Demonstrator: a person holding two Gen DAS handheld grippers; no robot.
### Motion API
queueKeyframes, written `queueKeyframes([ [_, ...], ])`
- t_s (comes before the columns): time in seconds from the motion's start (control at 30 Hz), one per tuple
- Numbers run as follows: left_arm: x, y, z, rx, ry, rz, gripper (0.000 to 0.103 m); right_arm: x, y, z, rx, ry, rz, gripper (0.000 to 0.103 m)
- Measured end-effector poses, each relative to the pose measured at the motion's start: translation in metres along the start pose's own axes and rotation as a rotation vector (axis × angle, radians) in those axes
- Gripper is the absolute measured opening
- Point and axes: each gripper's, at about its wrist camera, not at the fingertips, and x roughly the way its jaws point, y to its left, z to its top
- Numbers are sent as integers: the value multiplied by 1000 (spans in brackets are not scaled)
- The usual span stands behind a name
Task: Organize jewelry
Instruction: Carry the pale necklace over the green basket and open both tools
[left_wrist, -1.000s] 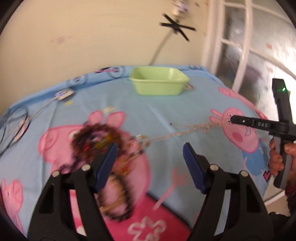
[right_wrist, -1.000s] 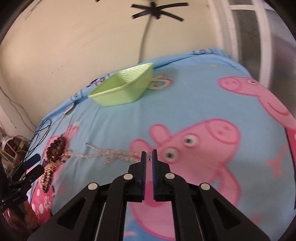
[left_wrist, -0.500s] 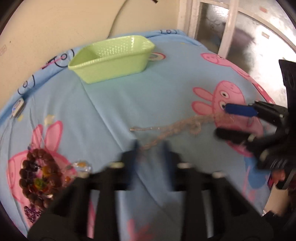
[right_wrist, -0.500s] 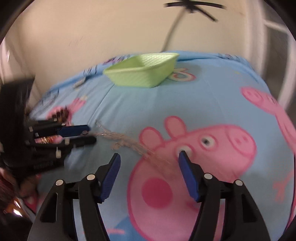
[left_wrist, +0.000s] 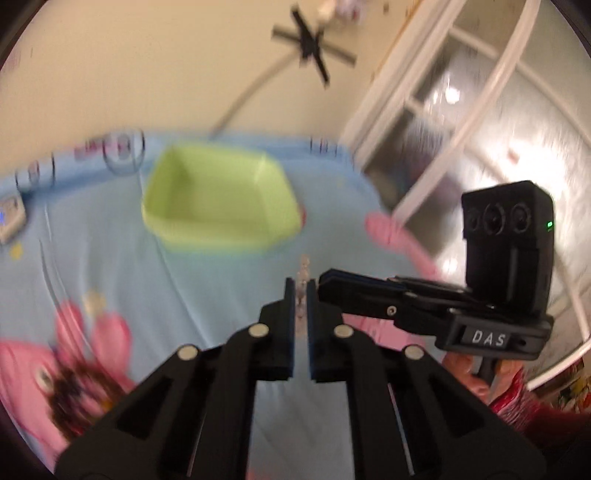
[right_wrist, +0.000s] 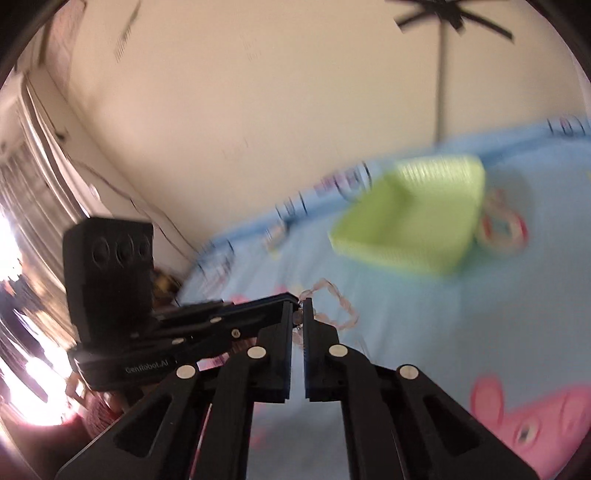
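Note:
My left gripper (left_wrist: 301, 286) is shut on a clear crystal bead chain (left_wrist: 303, 275), lifted above the blue cartoon sheet. My right gripper (right_wrist: 298, 308) is shut on the same chain (right_wrist: 341, 302), whose pale pink loop hangs just past its tips. The two grippers meet tip to tip: the right one (left_wrist: 328, 280) shows in the left wrist view, the left one (right_wrist: 290, 297) in the right wrist view. A light green basket (left_wrist: 218, 206) stands on the bed beyond them and also shows in the right wrist view (right_wrist: 417, 221). Dark beaded bracelets (left_wrist: 74, 391) lie at lower left.
The bed (left_wrist: 92, 266) runs to a cream wall behind. A small white device (left_wrist: 11, 218) with a cable lies at the far left. A white-framed glass door (left_wrist: 480, 122) stands to the right.
Both grippers have closed on the crystal chain and lifted it off the sheet. They have come together tip to tip and moved closer to the green basket.

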Motion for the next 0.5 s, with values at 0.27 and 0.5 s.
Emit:
queueKeyframes([
  [0.27, -11, -3, 97, 13, -149, 43, 5, 1, 20, 98, -73, -128, -58, 0],
  [0.5, 9, 9, 150, -2, -189, 67, 5, 9, 7, 142, -82, -186, -115, 0],
])
